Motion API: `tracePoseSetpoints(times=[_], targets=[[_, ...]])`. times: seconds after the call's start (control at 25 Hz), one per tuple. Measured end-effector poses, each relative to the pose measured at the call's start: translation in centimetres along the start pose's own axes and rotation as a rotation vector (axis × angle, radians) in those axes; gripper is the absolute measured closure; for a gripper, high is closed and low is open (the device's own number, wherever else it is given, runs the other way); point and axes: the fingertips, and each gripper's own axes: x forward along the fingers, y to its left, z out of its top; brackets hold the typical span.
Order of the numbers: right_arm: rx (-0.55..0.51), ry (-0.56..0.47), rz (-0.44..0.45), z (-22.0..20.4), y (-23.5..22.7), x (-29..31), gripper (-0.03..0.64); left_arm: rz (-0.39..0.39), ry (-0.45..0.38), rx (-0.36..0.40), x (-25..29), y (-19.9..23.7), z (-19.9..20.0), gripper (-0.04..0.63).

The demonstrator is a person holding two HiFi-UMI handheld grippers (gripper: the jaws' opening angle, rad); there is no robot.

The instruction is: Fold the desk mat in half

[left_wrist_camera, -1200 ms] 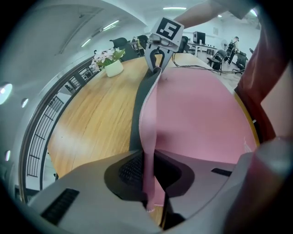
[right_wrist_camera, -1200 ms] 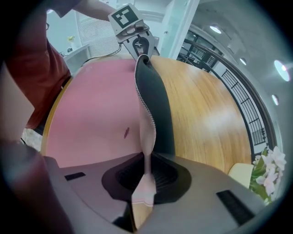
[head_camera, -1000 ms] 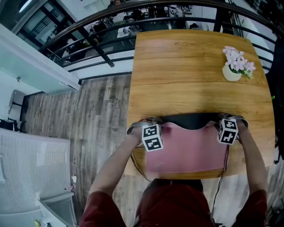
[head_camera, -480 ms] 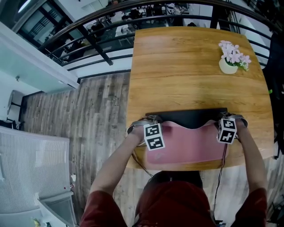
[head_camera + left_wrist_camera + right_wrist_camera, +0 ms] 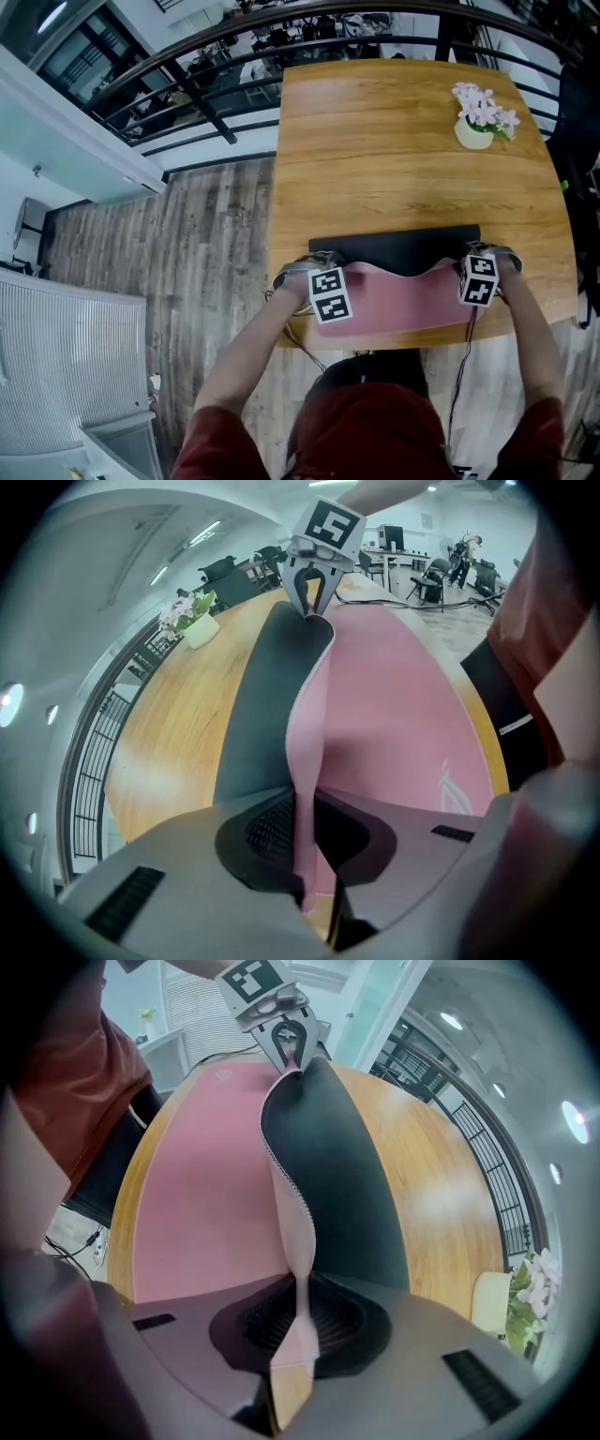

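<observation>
Left gripper (image 5: pixel 307 855): jaws almost together, pinching one corner of the desk mat (image 5: pixel 394 696). Right gripper (image 5: pixel 298 1321): likewise nipped on the opposite corner. Held edge raised and sagging in the middle, black underside (image 5: pixel 394 246) turned out on the far side. Mat lies at the near end of the wooden table (image 5: pixel 403 141); flower pot (image 5: pixel 476 117) well apart.

Risks: thin corner slipping from the pads; uneven travel skewing the fold; sag creasing.
</observation>
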Motion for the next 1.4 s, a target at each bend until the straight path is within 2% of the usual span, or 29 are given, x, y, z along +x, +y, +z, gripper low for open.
tracePoseSetpoints(times=[0.4,0.64,1.4], targets=[[0.025,-0.002,-0.035,-0.2,3.5,-0.7,0.572,0.01,-0.002,-0.002,-0.6,-2.7,0.0,0.549],[0.029,-0.012,-0.026,-0.1,5.3,-1.2,0.572,0.01,0.004,-0.008,-1.5,-4.5,-0.1,0.549],[-0.059,-0.098,-0.005,-2.5,10.1,-2.7,0.571,0.059,0.038,-0.095,-2.7,-11.1,2.1,0.548]])
